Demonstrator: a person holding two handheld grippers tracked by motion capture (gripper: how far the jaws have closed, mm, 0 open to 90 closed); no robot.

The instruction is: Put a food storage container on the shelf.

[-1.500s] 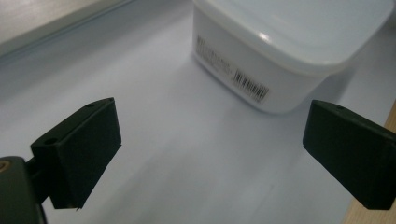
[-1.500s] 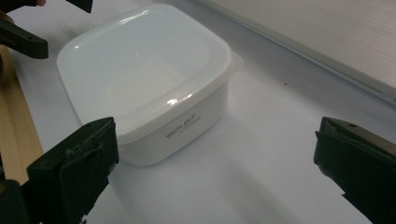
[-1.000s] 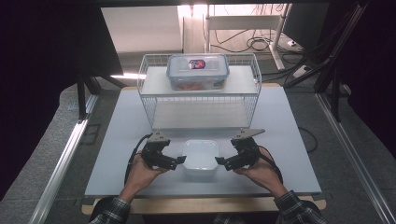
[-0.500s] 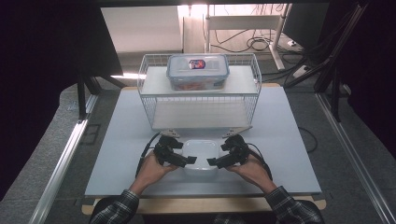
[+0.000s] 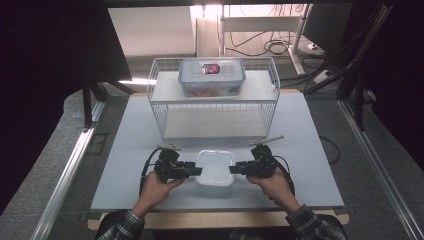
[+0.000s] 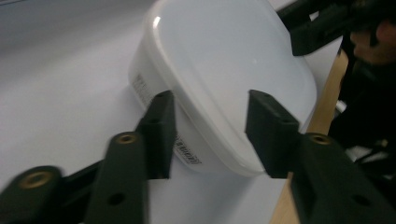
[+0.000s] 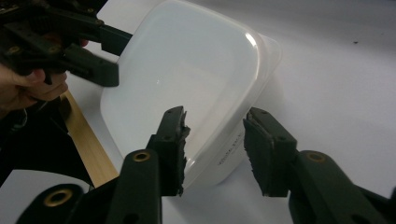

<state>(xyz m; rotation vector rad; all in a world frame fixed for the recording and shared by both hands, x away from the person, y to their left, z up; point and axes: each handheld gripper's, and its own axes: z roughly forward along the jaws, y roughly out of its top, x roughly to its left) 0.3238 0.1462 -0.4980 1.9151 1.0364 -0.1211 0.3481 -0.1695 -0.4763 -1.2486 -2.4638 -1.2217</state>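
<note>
A pale grey table [image 5: 125, 150] with a wooden front edge stands on grey carpet, dark curtains at both sides. The white lidded tub [image 5: 215, 167] sits near its front edge. The left claw [image 5: 196, 170] and right claw [image 5: 234, 169] have just been closing on the tub's opposite ends, though whether their pads press cannot be told. Behind, a wire rack [image 5: 165, 112] carries a clear box [image 5: 211, 76].

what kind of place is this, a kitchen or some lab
Most likely a lab or recording workspace, not a kitchen: a bare grey table fenced by dark curtains, loose cables on the floor, and a staged white wire rack with food containers.
</note>
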